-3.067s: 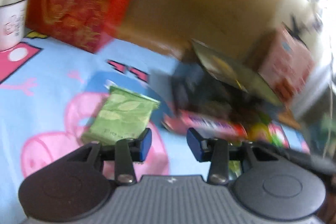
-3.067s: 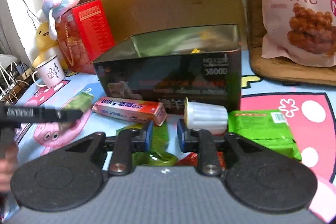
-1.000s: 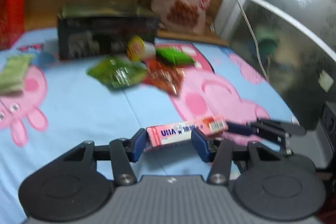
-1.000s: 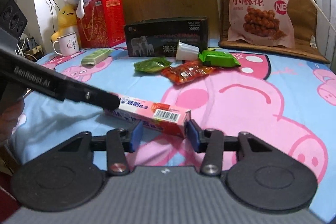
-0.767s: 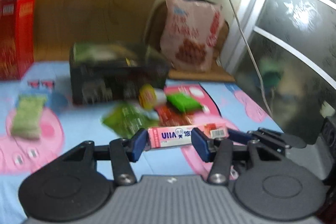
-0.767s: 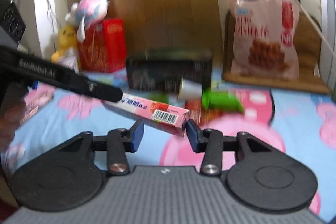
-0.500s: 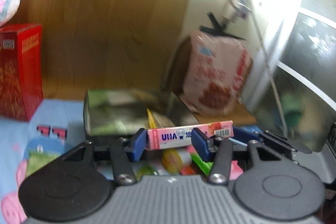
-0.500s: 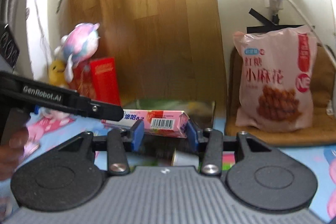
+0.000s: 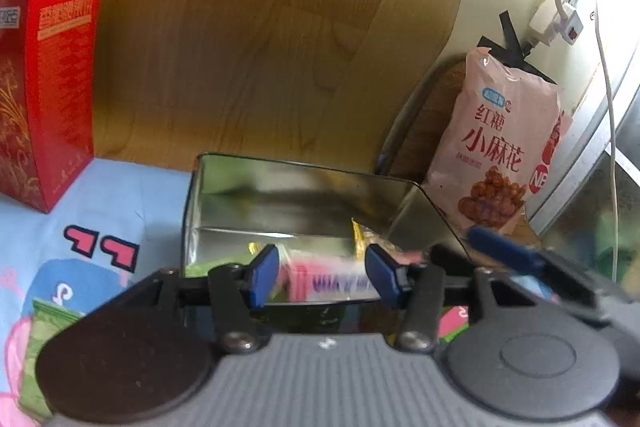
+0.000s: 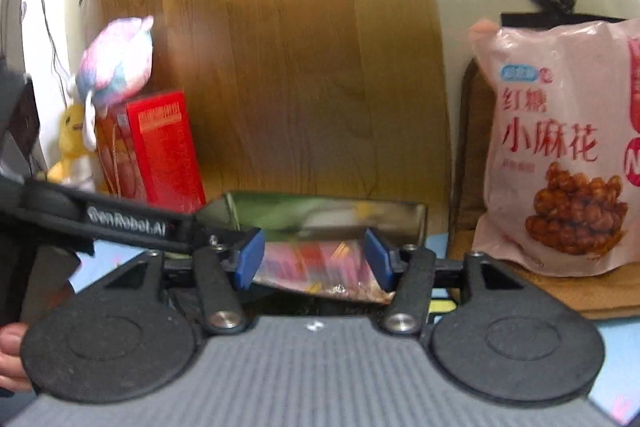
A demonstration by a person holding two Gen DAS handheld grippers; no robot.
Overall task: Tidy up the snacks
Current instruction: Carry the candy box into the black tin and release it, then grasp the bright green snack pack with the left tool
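The pink UHA candy box (image 9: 332,281) shows blurred and flipped over between the fingers of my left gripper (image 9: 322,279), loose above the open black box with a silvery inside (image 9: 280,195). In the right wrist view the same candy box (image 10: 320,267) tilts down to the right between the opening jaws of my right gripper (image 10: 314,259), and its pads no longer press on it. One blue fingertip (image 9: 500,249) of the right gripper reaches in from the right. The left gripper's arm (image 10: 120,223) crosses from the left. A yellow packet (image 9: 362,235) lies inside the box.
A red carton (image 9: 48,87) stands left of the black box, with plush toys (image 10: 116,63) on and behind it. A pink bag of fried twists (image 10: 560,147) leans on a brown mat at the right. A green packet (image 9: 44,331) lies on the cartoon sheet. A wooden board (image 9: 240,27) backs everything.
Both grippers carried the pink candy box from the near part of the sheet up over the black box. The right jaws have widened, and the candy box has come loose and flipped.
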